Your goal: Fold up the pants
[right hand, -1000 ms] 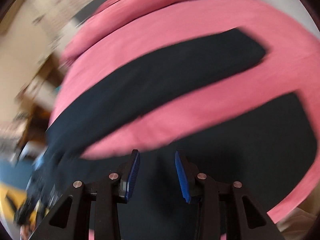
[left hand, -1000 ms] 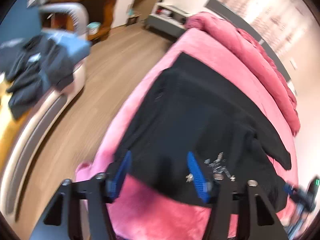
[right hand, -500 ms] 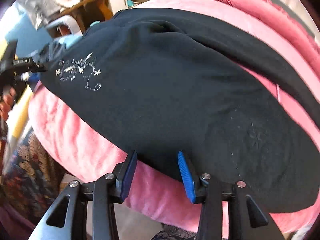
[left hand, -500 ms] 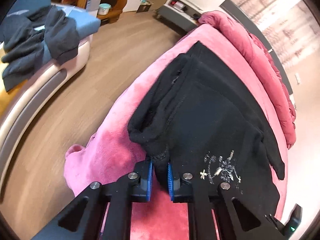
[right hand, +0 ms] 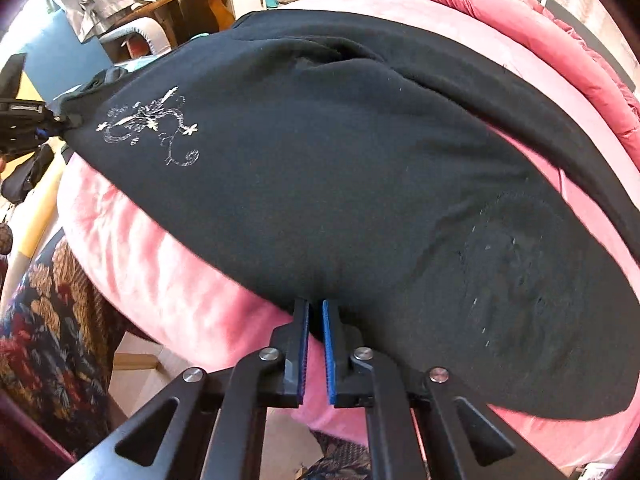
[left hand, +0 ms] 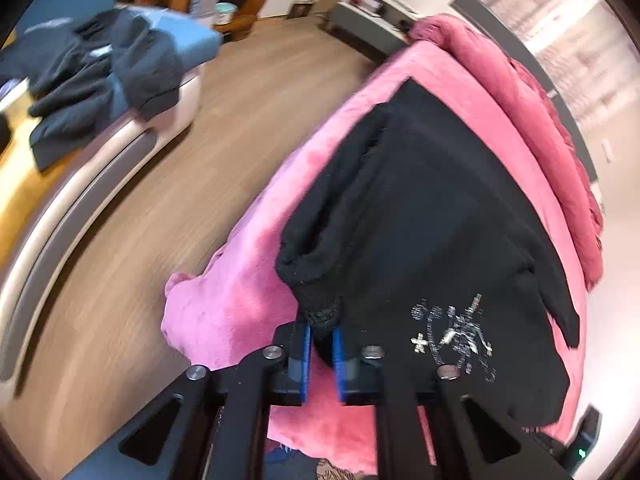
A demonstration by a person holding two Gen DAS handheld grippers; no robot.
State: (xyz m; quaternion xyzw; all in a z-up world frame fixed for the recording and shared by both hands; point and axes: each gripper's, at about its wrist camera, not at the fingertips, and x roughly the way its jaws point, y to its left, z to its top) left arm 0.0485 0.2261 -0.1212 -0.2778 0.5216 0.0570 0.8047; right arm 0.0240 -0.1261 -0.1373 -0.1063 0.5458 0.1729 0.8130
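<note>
Left gripper [left hand: 322, 334] pinches pants [left hand: 432, 216] on pink bed [left hand: 248, 280].

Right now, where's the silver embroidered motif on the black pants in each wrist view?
Left wrist: silver embroidered motif lower right, just right of the left claw.
Right wrist: motif upper left, near the left claw at the frame's edge.
Shared landmark: rumpled red duvet along the bed's far side.

The black pants [right hand: 328, 184], with a silver floral print near the waist, lie spread ahead of both grippers, their waist edge pinched at one bunched corner between the left gripper [left hand: 322, 344] pads and farther along between the right gripper [right hand: 315, 320] pads.
</note>
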